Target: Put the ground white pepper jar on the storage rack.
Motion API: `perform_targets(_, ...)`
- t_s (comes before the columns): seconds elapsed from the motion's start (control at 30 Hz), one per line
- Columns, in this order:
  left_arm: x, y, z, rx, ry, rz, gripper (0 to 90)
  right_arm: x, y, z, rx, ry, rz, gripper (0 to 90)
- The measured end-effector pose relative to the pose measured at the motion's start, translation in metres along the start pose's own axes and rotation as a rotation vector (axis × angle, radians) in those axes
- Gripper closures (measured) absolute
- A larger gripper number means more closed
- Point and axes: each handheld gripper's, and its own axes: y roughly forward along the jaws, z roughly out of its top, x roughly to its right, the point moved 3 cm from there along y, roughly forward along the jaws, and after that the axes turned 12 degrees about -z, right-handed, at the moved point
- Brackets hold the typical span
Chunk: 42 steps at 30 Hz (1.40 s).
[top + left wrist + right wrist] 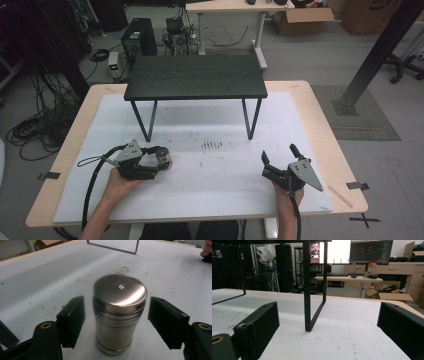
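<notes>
white surface (210,170), frame lower left: left gripper (117,322) jaws spread, straddling upright cylindrical steel canister (118,315) for grasping; right gripper (280,160) jaws spread, idle.

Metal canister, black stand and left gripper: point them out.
Metal canister (119,291), left gripper view, on its lid.
Black stand (196,76), high view, on its top.
Left gripper (159,159), high view, between its fingertips.

Canister (119,315): brushed metal, glossy lid w/ bright glare, ribbed bands near top & base. Left gripper (117,322) fingers (71,320): matt black plastic, smooth. Right gripper (332,332) fingers (259,327): matt black, finely grainy. Worktop (320,115): pale wood edge, covered w/ matt white sheet (210,165), scuffed w/ dark specks. Small table (195,75): dark wood-grain top, thin black metal legs.
</notes>
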Motion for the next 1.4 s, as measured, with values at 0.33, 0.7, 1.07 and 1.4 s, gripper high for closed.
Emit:
perform_targets(0.33,0.0005,-0.001,0.0007,0.019,0.009,0.001,43.3,0.0,0.0001,0.0,0.0,0.0,0.0,3.7)
perform_targets(0.7,0.0005,-0.0021,0.0008,0.022,0.007,0.005,48.6,0.0,0.0001,0.0,0.0,0.0,-0.001,3.7)
perform_targets(1.07,0.0011,-0.0017,0.0002,0.025,0.012,0.011,48.8,0.0,0.0,0.0,0.0,0.0,0.0,3.7)
perform_targets(1.4,0.0004,-0.0032,-0.0016,0.041,0.011,0.014,49.0,0.0,0.0001,0.0,-0.001,0.0,-0.001,3.7)
